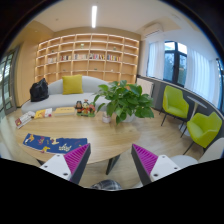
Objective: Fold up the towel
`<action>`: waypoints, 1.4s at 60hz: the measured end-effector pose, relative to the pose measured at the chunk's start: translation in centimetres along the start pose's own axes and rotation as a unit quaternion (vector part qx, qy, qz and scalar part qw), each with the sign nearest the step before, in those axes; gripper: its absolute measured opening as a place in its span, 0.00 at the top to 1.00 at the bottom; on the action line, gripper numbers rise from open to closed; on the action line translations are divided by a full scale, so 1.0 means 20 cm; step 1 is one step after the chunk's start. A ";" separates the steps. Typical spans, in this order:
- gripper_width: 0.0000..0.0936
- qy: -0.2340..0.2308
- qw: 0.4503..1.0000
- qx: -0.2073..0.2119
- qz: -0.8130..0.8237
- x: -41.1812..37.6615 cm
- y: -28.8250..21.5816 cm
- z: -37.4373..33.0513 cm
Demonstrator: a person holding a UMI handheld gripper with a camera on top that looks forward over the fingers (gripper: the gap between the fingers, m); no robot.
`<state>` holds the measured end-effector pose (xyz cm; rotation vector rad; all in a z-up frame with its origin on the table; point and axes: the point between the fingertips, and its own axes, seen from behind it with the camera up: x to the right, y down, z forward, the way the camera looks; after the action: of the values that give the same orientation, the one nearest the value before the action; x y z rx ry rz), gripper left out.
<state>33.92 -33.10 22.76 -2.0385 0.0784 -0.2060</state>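
Observation:
A blue patterned towel (48, 143) lies flat on the near left part of a round wooden table (112, 135). My gripper (110, 152) is open, its two fingers with magenta pads (74, 160) spread wide and nothing between them. It is held above the table's near edge, and the towel lies just ahead of the left finger and to its left. A grey rounded thing (106, 184) shows low between the fingers; I cannot tell what it is.
A leafy potted plant (125, 98) stands mid-table, with small boxes (80, 105) and papers (30, 117) behind the towel. Green chairs (176, 101) (205, 127) stand to the right. A sofa with a yellow cushion (72, 85) and a bookshelf (90, 55) are beyond.

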 end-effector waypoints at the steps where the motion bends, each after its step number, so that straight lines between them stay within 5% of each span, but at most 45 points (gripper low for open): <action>1: 0.09 0.000 1.000 0.000 -0.001 0.00 0.00 0.00; 25: 0.09 -0.057 0.996 -0.065 -0.027 -0.59 0.33 -0.02; 38: 0.09 -0.147 0.982 -0.112 -0.026 -1.35 0.57 -0.01; 54: 0.08 -0.243 0.961 -0.130 -0.028 -2.41 0.59 0.08; 79: 0.09 -0.163 0.978 -0.130 -0.026 -3.02 0.58 0.80; 84: 0.28 -0.142 0.983 -0.109 -0.038 -3.01 0.56 0.86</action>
<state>-21.84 -14.53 -1.67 -2.2714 -0.1616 0.0517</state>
